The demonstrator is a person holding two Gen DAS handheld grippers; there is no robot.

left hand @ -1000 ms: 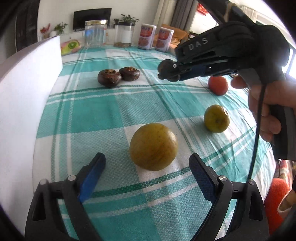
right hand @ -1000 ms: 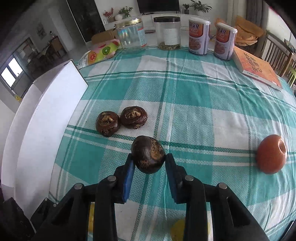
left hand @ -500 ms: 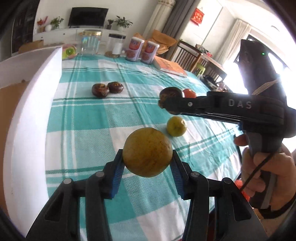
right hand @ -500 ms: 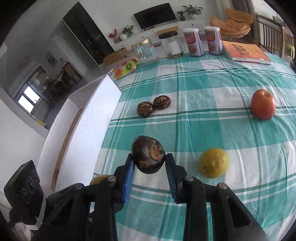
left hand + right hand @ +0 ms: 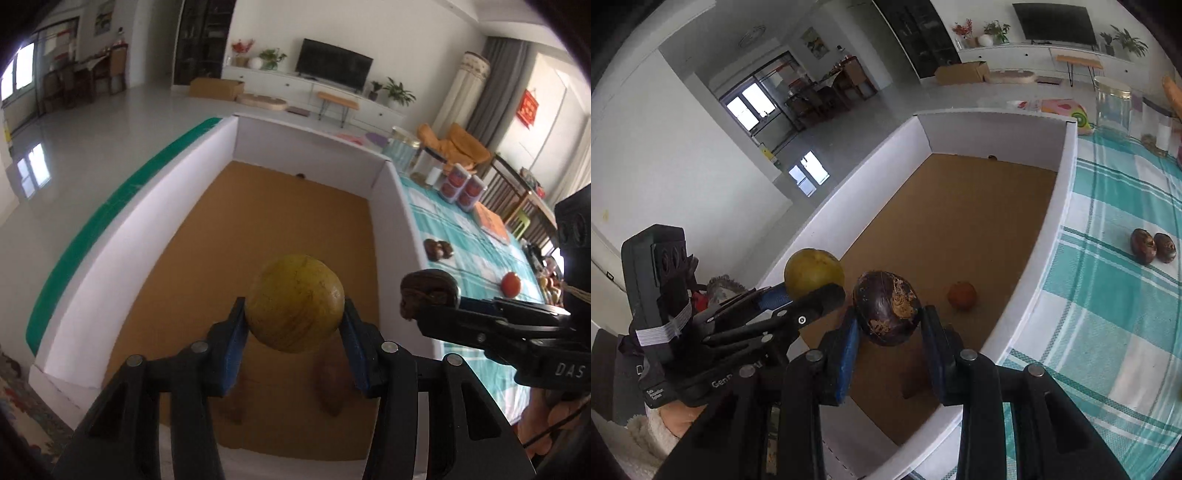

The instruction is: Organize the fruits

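Both claws hang over the box [image 5: 391, 206], ready to drop fruit in. The left claw [image 5: 295, 325] clenches a yellow fruit [image 5: 294, 307]; the right claw [image 5: 888, 325] clenches a dark fruit [image 5: 886, 308].

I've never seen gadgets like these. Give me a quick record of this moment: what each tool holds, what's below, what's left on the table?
left gripper: shut on the yellow fruit
right gripper: shut on the dark brown fruit
below both: white box with a brown floor
already in box: one orange-red fruit
on checked tablecloth: two dark fruits side by side, red fruit
far end of table: jars, cans; details unclear
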